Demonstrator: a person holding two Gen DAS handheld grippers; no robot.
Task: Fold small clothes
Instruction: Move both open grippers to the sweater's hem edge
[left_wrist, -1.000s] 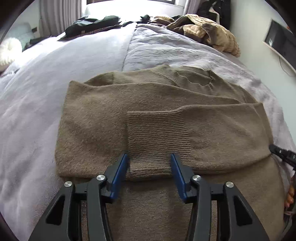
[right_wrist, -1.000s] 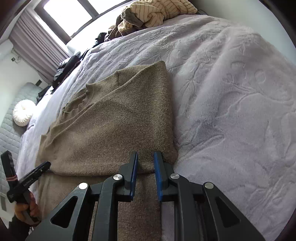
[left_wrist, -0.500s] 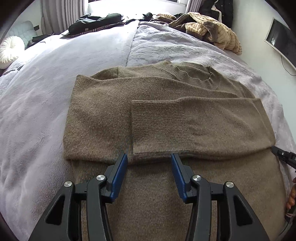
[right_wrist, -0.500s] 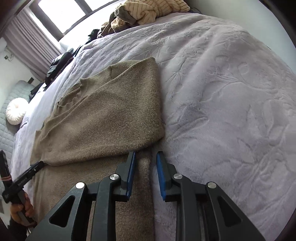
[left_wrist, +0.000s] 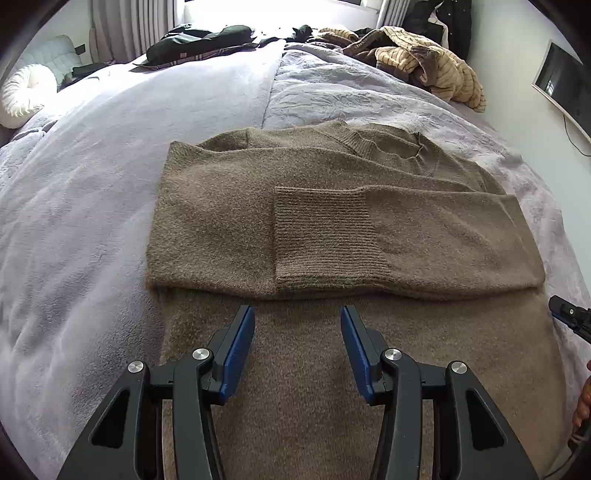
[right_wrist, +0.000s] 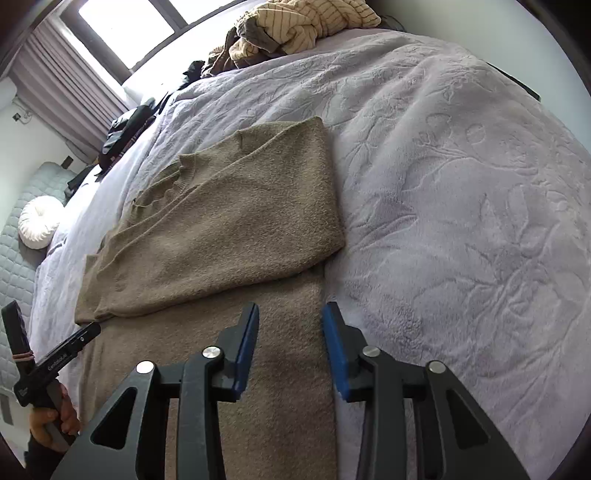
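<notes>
Left gripper (left_wrist: 297, 317) and right gripper (right_wrist: 290, 314) both hover with fingers spread apart, holding nothing.

Left wrist view low over the folded brown knit sweater (left_wrist: 332, 236), facing the window, right wrist view close at its right edge, both sharing sweater (right_wrist: 229, 221) and lilac plush bedspread (left_wrist: 92, 177).

Brown sweater (left_wrist: 332, 229), flat, sleeves folded across

Sweater (left_wrist: 332, 387) hem cut off below, right hand-held gripper (left_wrist: 569, 319) mostly out of frame
</notes>
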